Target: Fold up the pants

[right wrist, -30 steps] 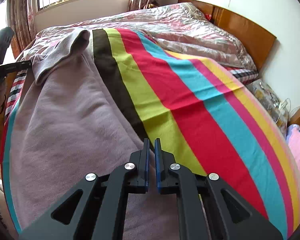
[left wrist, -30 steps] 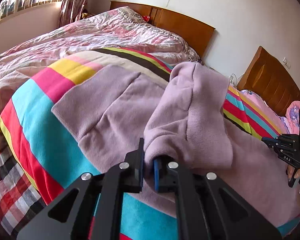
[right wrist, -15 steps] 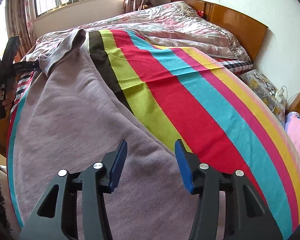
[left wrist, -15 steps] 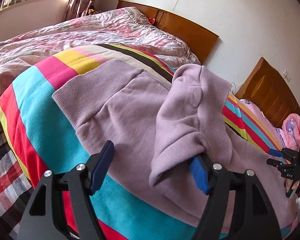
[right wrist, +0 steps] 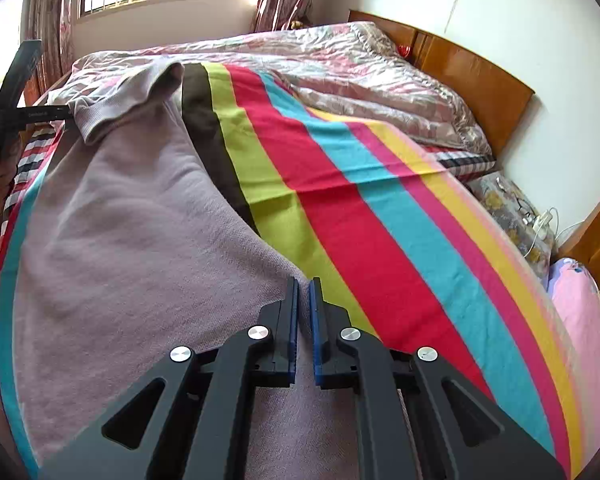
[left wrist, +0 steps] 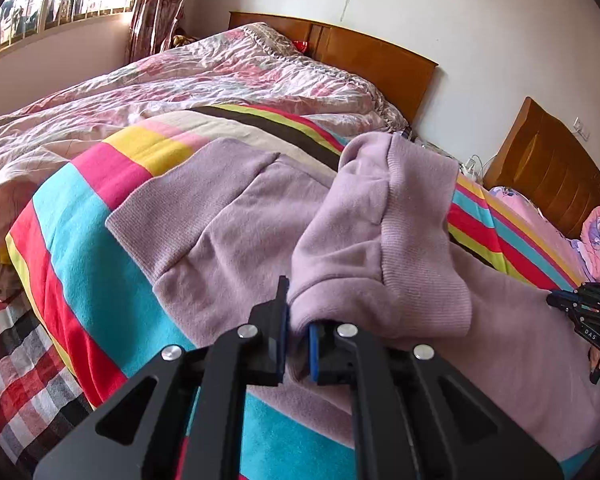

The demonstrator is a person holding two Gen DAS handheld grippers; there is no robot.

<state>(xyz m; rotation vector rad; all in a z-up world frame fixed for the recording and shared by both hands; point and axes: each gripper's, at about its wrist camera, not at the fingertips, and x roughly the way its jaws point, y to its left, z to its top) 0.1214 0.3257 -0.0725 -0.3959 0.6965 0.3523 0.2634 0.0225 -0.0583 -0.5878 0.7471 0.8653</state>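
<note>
Soft lilac fleece pants [left wrist: 236,232], fuzzy-napped with ribbed knit cuffs, spread flat over a striped blanket [left wrist: 84,216] of smooth, bold bands in teal, red, pink, yellow and dark brown. Crumpled, glossy floral quilt [left wrist: 204,76] beyond at 12 o'clock, against a polished wooden headboard [left wrist: 380,60]. Checked sheet [left wrist: 16,356] at 8 o'clock.

In the left wrist view, left tongs [left wrist: 296,344], matte black with blue pads, pressed together and pinching a lifted fold of one pant leg; ribbed cuff [left wrist: 420,240] draped over and bulging up at 1 o'clock from the tips. Second leg lying flat at 11 o'clock.

In the right wrist view, right tongs [right wrist: 304,312] pressed together at the pants' edge, where fleece meets the lime stripe; whether any cloth sits between the pads cannot be told. Pants [right wrist: 120,240] stretching away toward 10 o'clock, up to the other tongs.
</note>
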